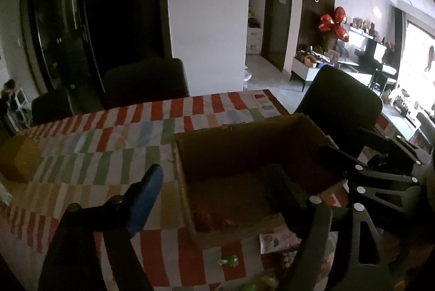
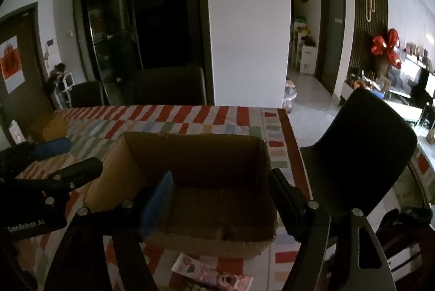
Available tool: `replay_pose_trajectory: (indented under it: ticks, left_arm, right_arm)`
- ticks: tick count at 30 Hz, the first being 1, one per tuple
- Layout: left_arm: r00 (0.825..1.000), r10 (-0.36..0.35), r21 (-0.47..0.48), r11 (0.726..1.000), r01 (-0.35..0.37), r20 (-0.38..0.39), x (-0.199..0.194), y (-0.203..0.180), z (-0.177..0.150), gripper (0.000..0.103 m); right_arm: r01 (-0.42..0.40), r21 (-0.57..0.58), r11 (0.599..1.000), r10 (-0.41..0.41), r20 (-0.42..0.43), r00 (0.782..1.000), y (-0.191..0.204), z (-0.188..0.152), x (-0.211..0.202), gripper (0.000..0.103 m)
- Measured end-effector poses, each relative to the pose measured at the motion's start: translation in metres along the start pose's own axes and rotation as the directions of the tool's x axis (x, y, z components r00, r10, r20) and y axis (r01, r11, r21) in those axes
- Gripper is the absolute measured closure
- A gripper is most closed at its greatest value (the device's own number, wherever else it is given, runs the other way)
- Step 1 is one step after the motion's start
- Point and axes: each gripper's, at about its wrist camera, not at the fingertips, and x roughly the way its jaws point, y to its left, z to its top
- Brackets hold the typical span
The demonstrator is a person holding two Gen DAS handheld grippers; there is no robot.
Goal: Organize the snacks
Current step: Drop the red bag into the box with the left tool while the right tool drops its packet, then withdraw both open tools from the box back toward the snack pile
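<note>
Only left wrist view: green candy (image 1: 227, 261), beside box (image 1: 244, 128)

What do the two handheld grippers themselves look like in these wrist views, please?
Both are built alike: black struts with triangular cut-outs, joined by round silver pivot pins. The left gripper has a blue pad on one finger; the right gripper also carries a blue pad facing a black finger. White "GenRobot.AI" lettering marks the left gripper's black body. No sleeves or cables show.

Left claw (image 2: 68, 155) body — white lettering reads "GenRobot.AI".
</note>
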Motion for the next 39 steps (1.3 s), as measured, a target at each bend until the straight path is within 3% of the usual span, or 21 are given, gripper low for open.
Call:
replay_pose_trajectory:
  ticks: [19,26,39]
  left_arm:
    - [0.992,0.037,0.040,0.998,-0.042,0.118,-0.099,-0.012,-0.060,0.014]
    - [0.994,0.034,0.023,0.999,-0.037,0.105,-0.116,-0.015,-0.092,0.012]
    - [0.998,0.043,-0.002,0.999,-0.043,0.034,-0.131,-0.021,-0.148,0.010]
  right_arm:
    - [-0.045,-0.015,0.999,0.047,0.111,0.993,0.030,-0.052,-0.092,0.028]
    - [-0.056,0.039,0.998,0.052,0.109,0.993,0.028,-0.074,-0.111,0.025]
    - [0.008,0.038,0.999,-0.010,0.074,0.997,0.031,-0.120,-0.132,0.023]
